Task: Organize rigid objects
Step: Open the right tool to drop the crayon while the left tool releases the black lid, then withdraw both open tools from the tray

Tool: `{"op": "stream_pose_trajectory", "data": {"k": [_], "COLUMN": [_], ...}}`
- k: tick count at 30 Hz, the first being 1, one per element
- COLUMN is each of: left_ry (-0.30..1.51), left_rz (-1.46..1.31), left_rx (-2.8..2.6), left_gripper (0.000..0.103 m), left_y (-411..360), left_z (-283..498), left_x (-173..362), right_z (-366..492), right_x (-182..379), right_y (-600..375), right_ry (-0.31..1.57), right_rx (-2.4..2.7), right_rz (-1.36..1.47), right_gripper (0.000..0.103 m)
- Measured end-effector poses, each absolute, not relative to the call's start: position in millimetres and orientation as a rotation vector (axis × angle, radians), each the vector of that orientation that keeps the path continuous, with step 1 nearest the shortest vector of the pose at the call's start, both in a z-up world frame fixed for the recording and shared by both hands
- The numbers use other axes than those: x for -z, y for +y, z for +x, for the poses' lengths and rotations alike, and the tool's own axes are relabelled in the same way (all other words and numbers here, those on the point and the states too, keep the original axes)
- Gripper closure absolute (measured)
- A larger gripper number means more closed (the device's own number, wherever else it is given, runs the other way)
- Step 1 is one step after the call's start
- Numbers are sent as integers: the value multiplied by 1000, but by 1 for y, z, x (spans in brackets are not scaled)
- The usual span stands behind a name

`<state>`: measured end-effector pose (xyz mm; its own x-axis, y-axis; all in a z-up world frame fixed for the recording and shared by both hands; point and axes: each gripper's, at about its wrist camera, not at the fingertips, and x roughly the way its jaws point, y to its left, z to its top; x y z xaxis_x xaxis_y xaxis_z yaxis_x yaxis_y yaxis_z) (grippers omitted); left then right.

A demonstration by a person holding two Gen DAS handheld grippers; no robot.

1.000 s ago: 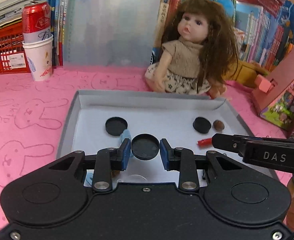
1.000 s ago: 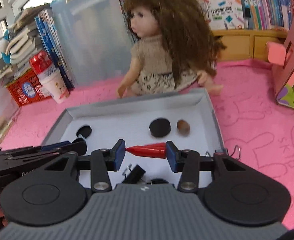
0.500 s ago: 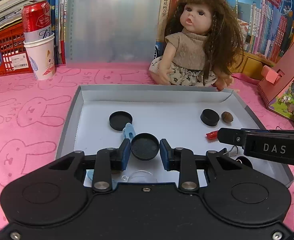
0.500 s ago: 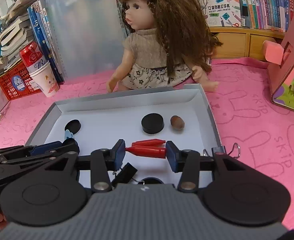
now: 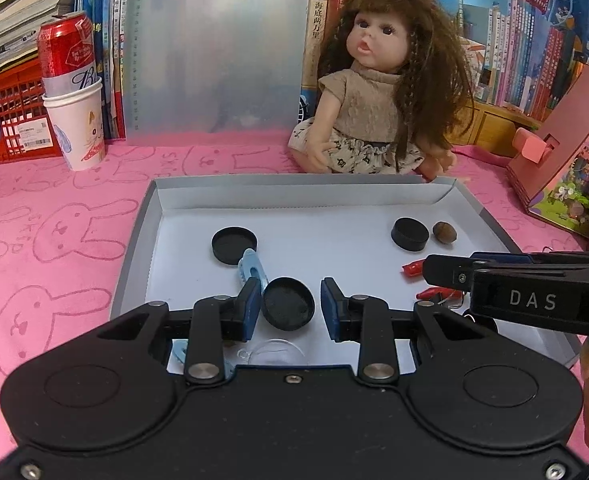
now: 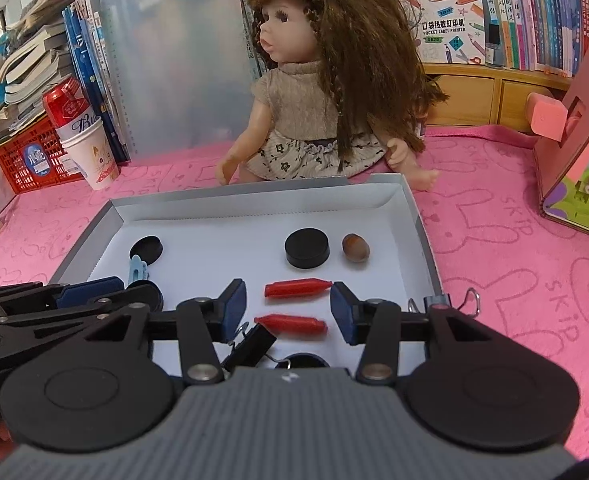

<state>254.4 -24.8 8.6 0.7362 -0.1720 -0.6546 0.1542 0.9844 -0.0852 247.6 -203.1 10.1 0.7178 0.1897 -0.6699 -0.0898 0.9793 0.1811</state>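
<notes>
A shallow white tray (image 5: pixel 294 188) (image 6: pixel 254 200) lies on the pink cloth. My left gripper (image 5: pixel 291 307) is open; a black round cap (image 5: pixel 288 303) lies between its fingers, touching the left pad only. My right gripper (image 6: pixel 288 307) is open above two red clips: one (image 6: pixel 296 288) further off, one (image 6: pixel 290 324) nearer, both lying on the tray. The tray also holds another black cap (image 5: pixel 233 245) (image 6: pixel 146 250), a black puck (image 5: pixel 410 234) (image 6: pixel 307 248), a brown nut (image 5: pixel 444 233) (image 6: pixel 355 247) and a light blue clip (image 5: pixel 250 266) (image 6: pixel 136 270).
A doll (image 5: pixel 378 96) (image 6: pixel 318 88) sits behind the tray. A red can in a paper cup (image 5: pixel 74 96) (image 6: pixel 82 136) and a red basket (image 5: pixel 6 120) stand back left. A pink cardboard house (image 5: pixel 566 160) (image 6: pixel 582 152) is right. Black binder clips (image 6: pixel 250 346) lie at the tray's near edge.
Both grippers have opened. The left has let go of the black cap; the right has let go of the red clip, which now lies on the tray.
</notes>
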Motion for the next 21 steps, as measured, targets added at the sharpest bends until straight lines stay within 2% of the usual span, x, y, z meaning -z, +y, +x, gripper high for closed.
{"op": "stream_pose_trajectory", "data": {"k": [6,8,12,17,21], "left_ry": [706,698,693,680,656], "left_rz": [-23,-33,-28,-22,-22], "left_rx": [182,180,168,147,141], "left_gripper": [56,45,41,25,19], "left_y": [-24,-23,-22,-18,-13], "left_z": [251,250,247,241,233], "left_x": [-12,-14,-17,-24,-30], "right_z": [243,240,235,229,223], "right_x": [-13,-15,-21,-28,-32], "right_y": [-202,-201,-200,-203,-206], "right_ry": [736,721,695,670,645], "right_rx": [-149,-142,-128,-110,-97], "right_rz": [126,107,82,80,83], "right_gripper": [35,28,20,13,7]}}
